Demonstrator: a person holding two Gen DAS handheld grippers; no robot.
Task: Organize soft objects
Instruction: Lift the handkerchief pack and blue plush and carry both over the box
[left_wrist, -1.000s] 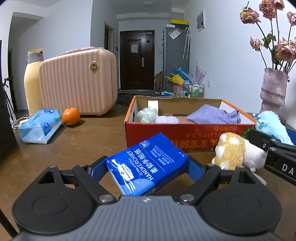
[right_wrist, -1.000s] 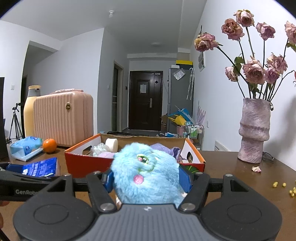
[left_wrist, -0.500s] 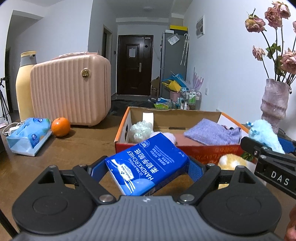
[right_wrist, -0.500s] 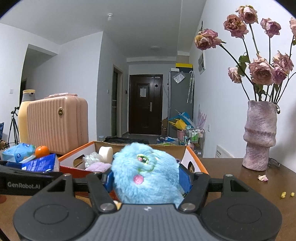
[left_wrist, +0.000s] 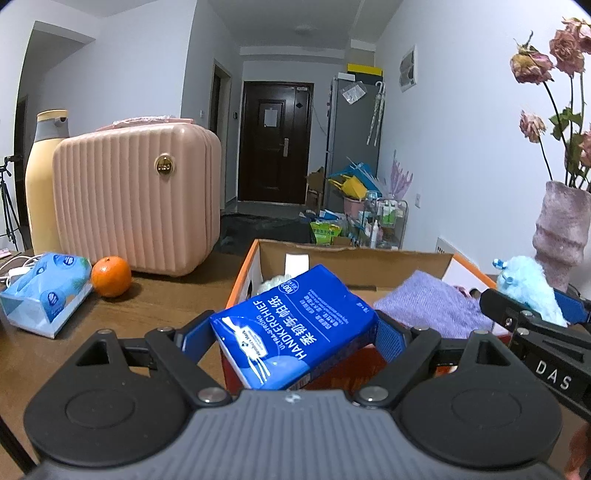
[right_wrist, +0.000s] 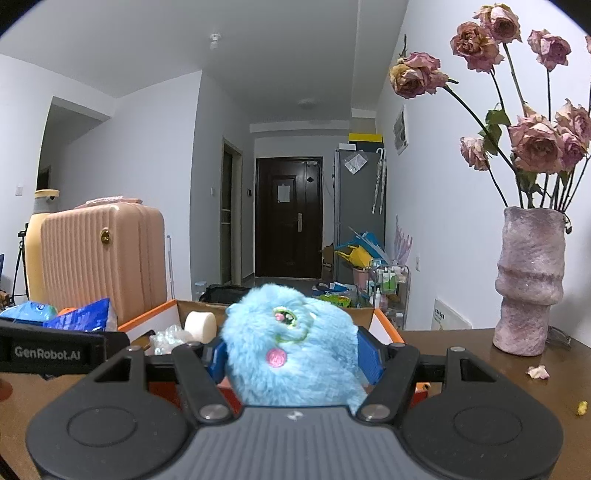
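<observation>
Carry step. Left tongs (left_wrist: 291, 328) clenched on tissue pack (left_wrist: 295, 328), right tongs (right_wrist: 293, 356) on blue plush (right_wrist: 291, 350); cardboard box (left_wrist: 354, 264) at 12 o'clock. Next: clear rim, release inside.

Left tongs (left_wrist: 291, 332) and right tongs (right_wrist: 293, 356) each clamp something, side by side.

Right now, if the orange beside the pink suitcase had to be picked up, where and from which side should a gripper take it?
Grip the orange across its widest middle, coming from the open table side in front. It is round, so any lower or higher bite would likely slip. The pink suitcase stands close behind it and the tissue pack crowds its left.
</observation>
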